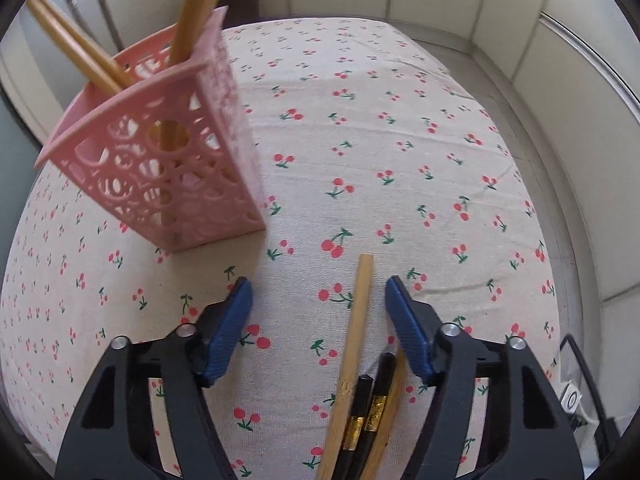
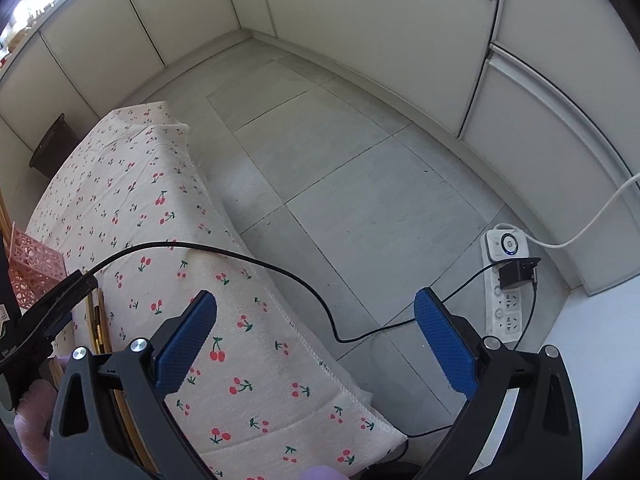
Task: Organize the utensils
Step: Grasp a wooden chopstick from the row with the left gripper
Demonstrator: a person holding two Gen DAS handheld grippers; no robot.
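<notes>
A pink perforated basket (image 1: 168, 168) stands on the cherry-print tablecloth (image 1: 400, 120) at the left, with several wooden chopsticks (image 1: 192, 20) sticking up out of it. My left gripper (image 1: 318, 284) points down at the cloth with its jaws apart. A light bamboo chopstick (image 1: 356, 328) lies between the blue pads, touching neither. Beside it, near the right pad, lie two black chopsticks with gold bands (image 1: 362, 412) and another bamboo one (image 1: 390, 412). My right gripper (image 2: 315, 294) hangs open over the table's right edge with nothing between its fingers. The basket (image 2: 34, 264) shows at the far left there.
A black cable (image 2: 280, 272) runs across the cloth and down to a white power strip (image 2: 504, 280) on the grey tiled floor. White cabinets line the walls. A dark bin (image 2: 54, 148) stands beyond the table's far end. A gloved hand (image 2: 32, 412) shows at lower left.
</notes>
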